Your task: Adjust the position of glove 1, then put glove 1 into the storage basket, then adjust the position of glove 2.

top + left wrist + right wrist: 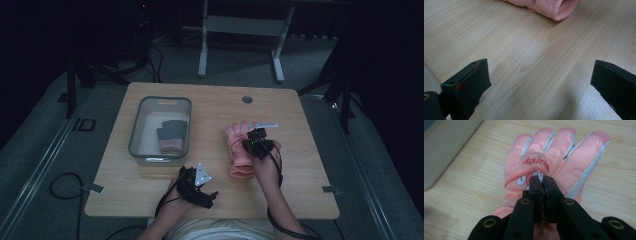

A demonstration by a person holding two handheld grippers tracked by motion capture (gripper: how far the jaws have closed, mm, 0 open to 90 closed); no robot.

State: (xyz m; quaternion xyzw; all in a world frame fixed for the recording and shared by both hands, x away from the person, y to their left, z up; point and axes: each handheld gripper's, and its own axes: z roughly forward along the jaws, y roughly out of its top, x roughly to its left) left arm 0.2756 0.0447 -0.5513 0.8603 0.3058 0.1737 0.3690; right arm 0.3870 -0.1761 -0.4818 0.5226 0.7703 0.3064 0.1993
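Right gripper (543, 180) pinching pink glove (554, 157) (flat on table); left gripper (539, 82) spread wide, holding nothing.

Right gripper (256, 140) on pink glove (239, 150)

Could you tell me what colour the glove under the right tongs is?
Pink glove with pale grey trim, clearest in the right gripper view.

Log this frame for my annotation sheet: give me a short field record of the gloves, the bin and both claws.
surface: wooden table
pink glove: lies flat on the table, fingers pointing away from the person
right claw: shut, pinching the pink glove's back
left claw: open over bare wood near the table's front edge
bin: clear, on the table's left part
bin contents: second glove, grey and pink
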